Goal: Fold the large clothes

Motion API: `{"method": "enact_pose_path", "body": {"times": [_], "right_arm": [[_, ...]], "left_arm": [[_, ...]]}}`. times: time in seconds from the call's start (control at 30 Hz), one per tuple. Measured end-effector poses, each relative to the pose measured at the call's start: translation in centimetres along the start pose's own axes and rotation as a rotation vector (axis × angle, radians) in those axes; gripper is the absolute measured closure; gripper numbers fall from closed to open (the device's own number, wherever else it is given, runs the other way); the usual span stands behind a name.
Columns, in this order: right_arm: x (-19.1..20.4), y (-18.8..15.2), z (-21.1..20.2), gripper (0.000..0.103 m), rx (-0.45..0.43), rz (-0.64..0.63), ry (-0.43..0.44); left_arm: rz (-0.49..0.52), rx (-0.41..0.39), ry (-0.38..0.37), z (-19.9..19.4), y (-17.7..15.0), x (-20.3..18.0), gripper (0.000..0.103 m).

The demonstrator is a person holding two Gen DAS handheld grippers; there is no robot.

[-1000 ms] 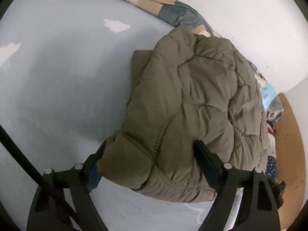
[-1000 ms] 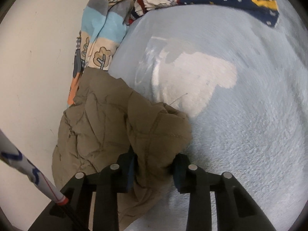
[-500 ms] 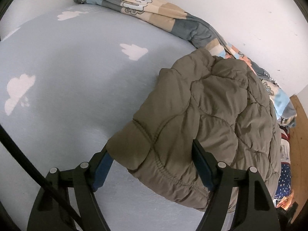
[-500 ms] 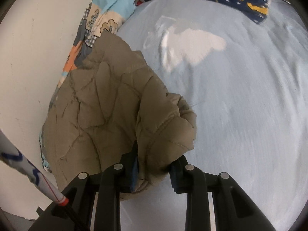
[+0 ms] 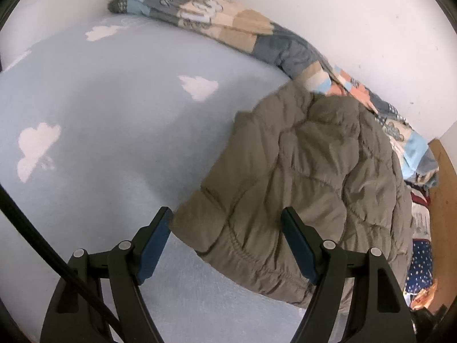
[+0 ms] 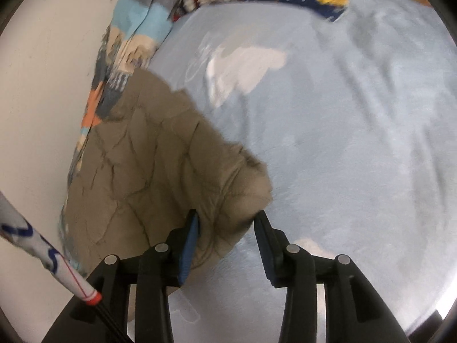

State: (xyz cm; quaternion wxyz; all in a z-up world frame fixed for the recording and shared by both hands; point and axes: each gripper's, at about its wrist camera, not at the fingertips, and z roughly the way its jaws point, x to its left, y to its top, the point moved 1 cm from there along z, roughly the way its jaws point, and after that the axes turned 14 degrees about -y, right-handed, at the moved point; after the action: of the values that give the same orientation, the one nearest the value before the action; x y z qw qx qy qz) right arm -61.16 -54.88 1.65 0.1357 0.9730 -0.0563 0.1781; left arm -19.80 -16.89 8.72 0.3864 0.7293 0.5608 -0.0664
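In the left wrist view, the bed (image 5: 100, 148) with its pale blue cloud-print cover fills the left and middle of the frame, and the olive quilted jacket (image 5: 314, 171) lies bundled at the right, close to the wall. I judge it sits there, folded onto itself, so the bulk stays compact. A patterned blanket (image 5: 228, 25) runs along the wall across the upper part of the frame. My left gripper (image 5: 228, 223) is spread wide, its jaws straddling the jacket's near corner; the padding sits between the pads, but I can't tell whether either pad truly presses it, so I count it as gripping nothing.

In the right wrist view the jacket (image 6: 148, 157) takes the left and lower middle, the bed cover (image 6: 357, 143) the right. My right gripper (image 6: 227, 223) is about half open, with the jacket's rounded corner lying between its jaws, unpinched as far as I can judge.
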Motion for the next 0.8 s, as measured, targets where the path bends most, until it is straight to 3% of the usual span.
{"method": "enact_pose_path", "body": {"times": [0.07,0.17,0.3,0.4,0.53,0.67,0.8], "right_arm": [[0.1,0.4,-1.4,0.059,-0.072,0.005,-0.019],[2.3,0.5,-3.4,0.057,-0.192,-0.100,0.034],[8.3,-1.2,-3.4,0.059,-0.314,-0.349,0.068],[11.5,-2.2,-1.1,0.060,-0.291,-0.442,0.073],[12.5,-3.4,2.8,0.060,-0.181,-0.496,-0.005],[12.5,-3.4,4.2,0.061,-0.152,-0.517,-0.028],[13.0,-3.9,4.5,0.061,-0.154,-0.541,-0.055]], "left_arm": [[0.037,-0.086,0.050,-1.6,0.4,-0.5,0.026],[0.129,-0.187,0.071,-3.1,0.8,-2.4,0.025],[0.315,-0.172,0.027,-1.7,-0.2,-6.7,0.025],[0.424,-0.065,0.004,1.4,-1.4,-8.5,0.024],[0.449,0.095,0.107,5.9,-2.5,-7.6,0.019],[0.501,0.109,0.154,6.7,-3.0,-7.9,0.016],[0.495,0.108,0.150,6.6,-2.9,-7.8,0.016]]}}
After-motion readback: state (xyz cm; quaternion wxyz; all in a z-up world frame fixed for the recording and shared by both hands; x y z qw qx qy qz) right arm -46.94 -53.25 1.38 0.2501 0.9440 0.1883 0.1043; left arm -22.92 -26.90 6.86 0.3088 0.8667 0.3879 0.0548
